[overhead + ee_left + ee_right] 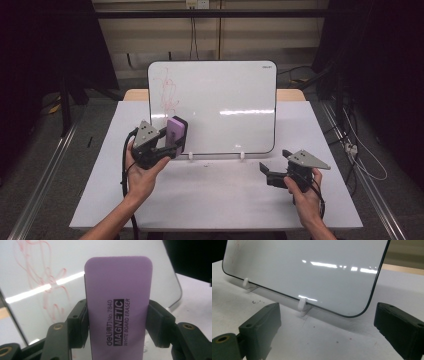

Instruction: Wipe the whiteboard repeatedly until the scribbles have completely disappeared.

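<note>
Two grippers, left gripper [172, 142] pinching purple eraser [176, 131] near whiteboard [225, 105], right gripper [274, 167] spread empty.

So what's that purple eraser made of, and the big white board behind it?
The purple rectangular whiteboard eraser looks like smooth matte plastic or dense foam: even colour, no glare, crisp printed lettering. Which of the two I can't tell. The white dry-erase board with a dark rim has a hard glossy coating; it mirrors the ceiling lights as bright streaks and carries red marker scribbles.
</note>
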Motion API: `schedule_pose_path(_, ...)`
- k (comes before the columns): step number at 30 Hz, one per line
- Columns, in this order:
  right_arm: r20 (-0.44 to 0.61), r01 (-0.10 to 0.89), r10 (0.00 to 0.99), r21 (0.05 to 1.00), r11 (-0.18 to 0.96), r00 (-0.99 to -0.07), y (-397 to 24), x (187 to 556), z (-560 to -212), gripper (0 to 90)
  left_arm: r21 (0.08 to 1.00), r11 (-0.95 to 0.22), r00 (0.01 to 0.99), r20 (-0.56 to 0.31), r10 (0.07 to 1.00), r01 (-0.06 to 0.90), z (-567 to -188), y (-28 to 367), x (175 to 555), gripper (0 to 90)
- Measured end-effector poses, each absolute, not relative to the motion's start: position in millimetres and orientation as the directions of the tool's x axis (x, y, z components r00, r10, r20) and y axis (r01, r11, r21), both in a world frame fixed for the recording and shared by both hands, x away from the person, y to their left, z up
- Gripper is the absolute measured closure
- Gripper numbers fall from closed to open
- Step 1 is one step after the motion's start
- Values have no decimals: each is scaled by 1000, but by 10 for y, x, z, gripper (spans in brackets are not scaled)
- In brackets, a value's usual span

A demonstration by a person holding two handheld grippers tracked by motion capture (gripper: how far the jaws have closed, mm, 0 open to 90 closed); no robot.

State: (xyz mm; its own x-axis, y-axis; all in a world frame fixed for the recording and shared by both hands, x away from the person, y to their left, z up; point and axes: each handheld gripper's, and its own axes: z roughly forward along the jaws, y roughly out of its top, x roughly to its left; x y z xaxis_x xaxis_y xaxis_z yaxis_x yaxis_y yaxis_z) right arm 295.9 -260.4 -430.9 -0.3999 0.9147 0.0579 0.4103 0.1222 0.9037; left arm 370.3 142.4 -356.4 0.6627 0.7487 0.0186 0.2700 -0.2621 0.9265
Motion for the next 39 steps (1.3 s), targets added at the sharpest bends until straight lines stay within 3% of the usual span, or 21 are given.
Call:
schedule_pose_path(15, 78, 389, 918, 917, 86, -389, -2731, 2875, -4312, 63, 920, -293, 554, 106, 826, 261, -3382, 1713, 3903, 412)
schedule_pose_path(25, 58, 387, 917, 915, 110, -396, -2719, 2895, -4336, 63, 884, -410, 474, 268, 839, 225, -3331, 1685, 4066, 413)
schedule_pose_path(32, 37, 378, 917, 917, 127, -398, -2713, 2879, -4333, 63, 875, -429, 440, 301, 846, 226, -3326, 1628, 4188, 412)
schedule_pose_path(39, 46, 380, 917, 917, 118, -396, -2734, 2898, -4343, 59, 887, -399, 445, 269, 854, 231, -3228, 1600, 4358, 413)
